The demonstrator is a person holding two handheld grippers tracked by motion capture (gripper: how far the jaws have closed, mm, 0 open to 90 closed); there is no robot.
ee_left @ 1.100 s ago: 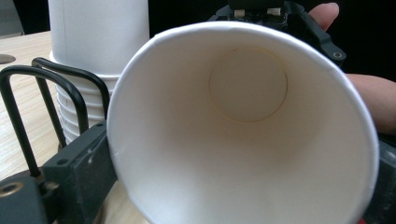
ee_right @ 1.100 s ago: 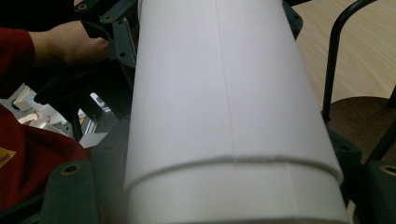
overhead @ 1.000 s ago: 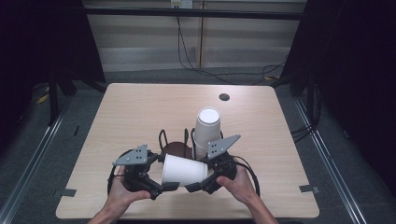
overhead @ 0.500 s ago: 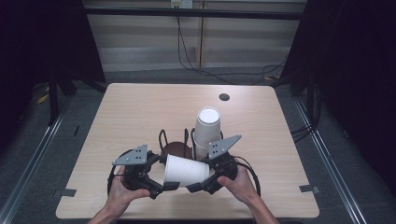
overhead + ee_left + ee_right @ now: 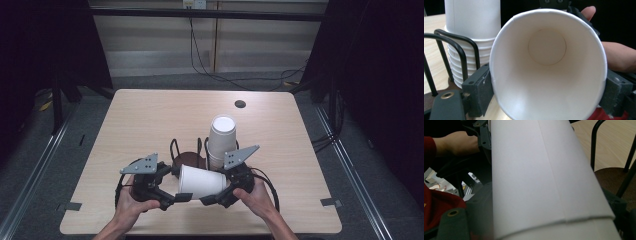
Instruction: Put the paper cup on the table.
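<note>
Paper cup is lying sideways just above the table, slung between both hand-held grippers in front of the cup stack in its wire rack. Right hand-held gripper is clamped on the base end. Left hand-held gripper has just been closing and its pads now touch the rim end. Looks like a handover or separating step; I'd guess next one side should let go.

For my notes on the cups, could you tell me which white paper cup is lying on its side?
The single cup held level between the left gripper and right gripper; the other cups stand upright, stacked in the wire holder.
</note>
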